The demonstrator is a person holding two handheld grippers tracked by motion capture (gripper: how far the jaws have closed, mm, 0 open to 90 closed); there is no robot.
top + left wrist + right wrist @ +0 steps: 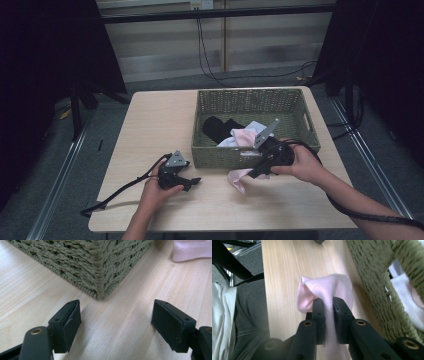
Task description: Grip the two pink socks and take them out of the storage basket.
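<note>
On the pale wooden counter [150, 125], a green woven basket [250, 100] stands at the far right, holding a black garment [217, 127], a white cloth [256, 126] and a pink cloth [243, 136]. Just in front of the basket's near wall, a pink sock [239, 177] lies partly on the counter, its upper part raised. The right tool [256, 172], held in the person's right hand [302, 164], pinches this sock; in the right gripper view the fabric [329, 290] runs between the two nearly closed jaws, with the basket wall to the right. The left tool [192, 182], held in the left hand [155, 192], sits low over the counter near the basket's near left corner [100, 287], its jaws spread wide with nothing between them.
</note>
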